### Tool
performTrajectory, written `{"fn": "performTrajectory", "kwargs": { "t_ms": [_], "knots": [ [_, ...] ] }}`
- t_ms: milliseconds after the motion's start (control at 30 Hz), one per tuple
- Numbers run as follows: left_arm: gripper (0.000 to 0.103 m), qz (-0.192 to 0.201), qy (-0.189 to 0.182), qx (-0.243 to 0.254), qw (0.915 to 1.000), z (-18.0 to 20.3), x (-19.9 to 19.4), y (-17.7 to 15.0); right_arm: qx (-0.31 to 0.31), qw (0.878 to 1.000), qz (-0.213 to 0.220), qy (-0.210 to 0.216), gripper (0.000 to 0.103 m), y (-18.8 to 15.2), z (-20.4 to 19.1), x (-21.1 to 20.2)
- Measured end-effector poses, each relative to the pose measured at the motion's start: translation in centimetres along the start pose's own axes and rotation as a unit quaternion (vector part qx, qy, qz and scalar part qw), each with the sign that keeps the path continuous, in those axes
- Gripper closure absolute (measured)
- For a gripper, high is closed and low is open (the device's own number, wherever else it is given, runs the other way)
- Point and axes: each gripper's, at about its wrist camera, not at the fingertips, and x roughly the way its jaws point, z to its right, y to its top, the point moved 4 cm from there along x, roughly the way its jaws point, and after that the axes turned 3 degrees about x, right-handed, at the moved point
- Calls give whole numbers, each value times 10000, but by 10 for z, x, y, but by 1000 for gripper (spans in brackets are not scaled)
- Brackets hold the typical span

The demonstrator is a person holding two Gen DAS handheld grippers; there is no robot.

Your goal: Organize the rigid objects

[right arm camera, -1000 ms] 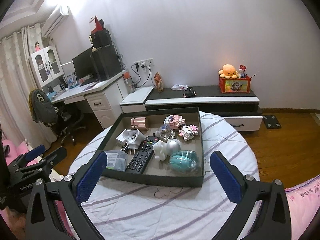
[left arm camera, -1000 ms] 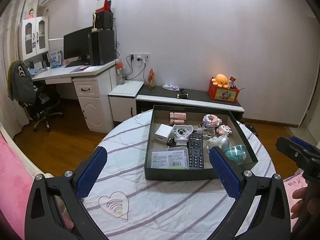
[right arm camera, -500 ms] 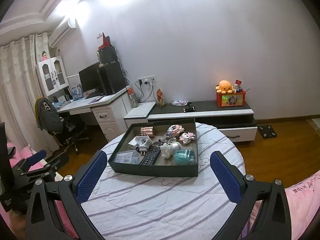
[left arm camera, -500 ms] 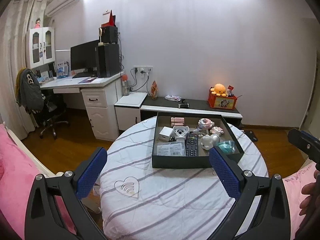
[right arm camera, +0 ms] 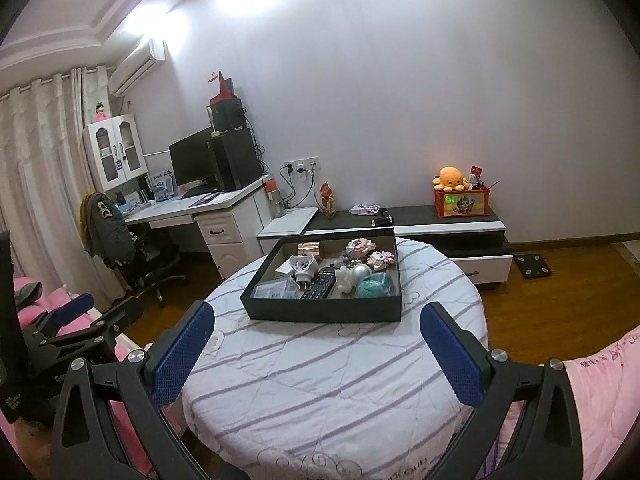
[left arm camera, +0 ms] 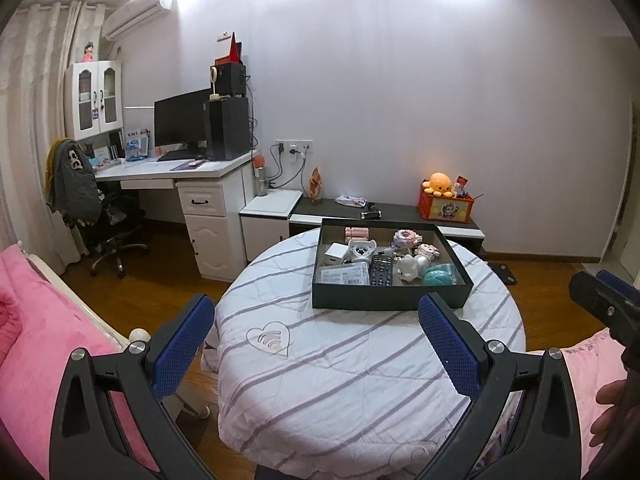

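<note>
A dark open box (left arm camera: 390, 302) (right arm camera: 324, 312) sits on the far half of a round table with a striped white cloth (left arm camera: 360, 364) (right arm camera: 332, 384). Inside lie a black remote (left arm camera: 380, 270) (right arm camera: 318, 282), a teal round case (left arm camera: 438, 276) (right arm camera: 374, 284), a white figurine (left arm camera: 408, 270) (right arm camera: 346, 276), a white plug adapter (left arm camera: 360, 248) (right arm camera: 302, 266), a clear packet (left arm camera: 345, 274) and pink toys. My left gripper (left arm camera: 316, 340) and right gripper (right arm camera: 316, 348) are both open and empty, held well back from the table's near edge.
A pink bed (left arm camera: 36, 340) lies to the left, pink bedding (right arm camera: 600, 384) to the right. Behind the table stand a white desk (left arm camera: 176, 176) with a monitor, an office chair (left arm camera: 104, 220), and a low cabinet (right arm camera: 440, 220) carrying an orange toy box. A hand (left arm camera: 616, 400) shows at right.
Both grippers have pulled back and up from the box, so the table and box look smaller and farther. Both stay open and empty.
</note>
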Motion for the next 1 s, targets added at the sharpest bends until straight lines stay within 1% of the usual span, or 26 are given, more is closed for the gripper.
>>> {"fn": "performTrajectory", "kwargs": {
  "t_ms": [100, 200, 433, 667, 1000],
  "knots": [
    [0, 53, 63, 30, 10000, 2, -13, -5, -19, 10000, 56, -18, 0, -6, -2, -12],
    [0, 130, 49, 44, 9999, 4, -27, -9, -58, 9999, 131, -53, 0, -11, -6, -25],
    [0, 180, 42, 73, 9998, 7, -42, -12, -92, 9996, 262, -45, 0, -15, -13, -44],
    [0, 237, 73, 45, 9997, 6, -48, -11, -127, 9995, 301, -42, 0, -14, -16, -47],
    [0, 191, 16, 67, 9998, 6, -47, -16, -115, 9997, 205, -67, 0, -18, -12, -43]
  ]
}}
